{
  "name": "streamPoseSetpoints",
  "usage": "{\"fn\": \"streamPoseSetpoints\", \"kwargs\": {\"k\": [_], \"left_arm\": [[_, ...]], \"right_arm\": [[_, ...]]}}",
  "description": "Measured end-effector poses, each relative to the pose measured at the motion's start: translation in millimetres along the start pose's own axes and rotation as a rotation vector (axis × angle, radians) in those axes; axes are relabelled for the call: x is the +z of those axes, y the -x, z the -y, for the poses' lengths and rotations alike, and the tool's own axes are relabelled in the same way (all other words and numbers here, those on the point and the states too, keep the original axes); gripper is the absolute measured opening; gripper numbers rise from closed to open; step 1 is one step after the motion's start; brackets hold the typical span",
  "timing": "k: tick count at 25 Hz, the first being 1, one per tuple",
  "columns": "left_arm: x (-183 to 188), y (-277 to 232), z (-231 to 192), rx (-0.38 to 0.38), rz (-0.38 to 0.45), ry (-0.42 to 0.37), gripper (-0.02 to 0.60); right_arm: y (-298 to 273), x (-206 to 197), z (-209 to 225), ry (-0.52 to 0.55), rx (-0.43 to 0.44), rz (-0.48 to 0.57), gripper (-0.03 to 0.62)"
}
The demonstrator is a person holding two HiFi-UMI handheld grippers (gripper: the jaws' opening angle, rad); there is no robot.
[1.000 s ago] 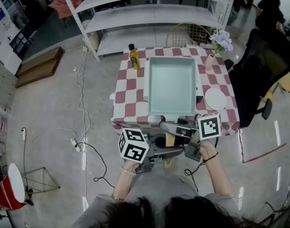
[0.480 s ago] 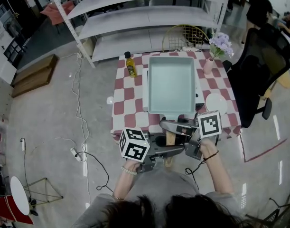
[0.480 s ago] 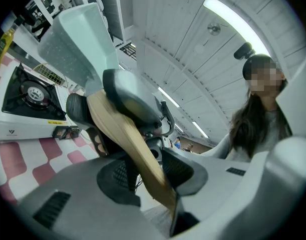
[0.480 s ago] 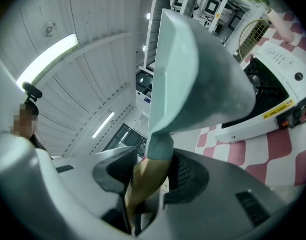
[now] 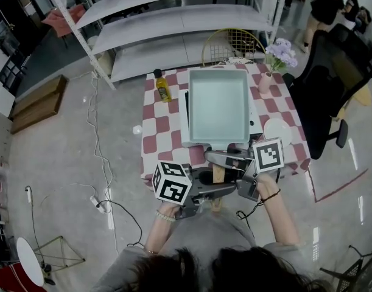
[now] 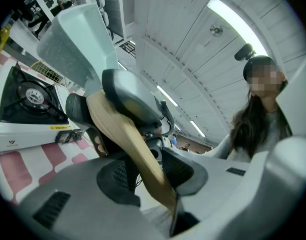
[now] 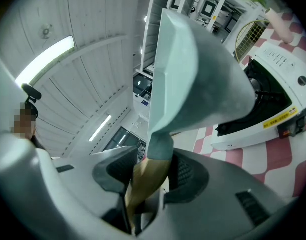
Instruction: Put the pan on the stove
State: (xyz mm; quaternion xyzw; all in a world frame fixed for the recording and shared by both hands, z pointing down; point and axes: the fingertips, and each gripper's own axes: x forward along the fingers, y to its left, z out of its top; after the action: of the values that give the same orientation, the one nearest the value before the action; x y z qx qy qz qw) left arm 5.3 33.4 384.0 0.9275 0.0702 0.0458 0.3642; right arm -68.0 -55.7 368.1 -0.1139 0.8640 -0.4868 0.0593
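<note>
I am gripping the handle (image 5: 218, 175) with left tongs (image 6: 153, 179) and right tongs (image 7: 142, 184); the pan (image 5: 219, 105) is hanging beyond them, over the stove (image 6: 27, 96).

The pan (image 5: 219, 105) is pale mint with a tan handle (image 5: 218, 174); the tablecloth (image 5: 158, 131) is red-and-white checked.

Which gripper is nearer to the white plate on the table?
Right. The right gripper grips the pan handle just down-left of the plate. The left gripper grips the handle's end, lower in the head view and farther away.
</note>
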Motion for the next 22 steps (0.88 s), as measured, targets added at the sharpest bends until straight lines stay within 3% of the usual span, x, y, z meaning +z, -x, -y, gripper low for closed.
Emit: {"fn": "streamPoseSetpoints", "kwargs": {"k": [22], "left_arm": [[27.3, -6.8, -38.8, 0.028, 0.019, 0.059, 0.138]], "right_arm": [[-1.3, 33.1, 30.9, -0.059, 0.021, -0.031, 0.183]]}}
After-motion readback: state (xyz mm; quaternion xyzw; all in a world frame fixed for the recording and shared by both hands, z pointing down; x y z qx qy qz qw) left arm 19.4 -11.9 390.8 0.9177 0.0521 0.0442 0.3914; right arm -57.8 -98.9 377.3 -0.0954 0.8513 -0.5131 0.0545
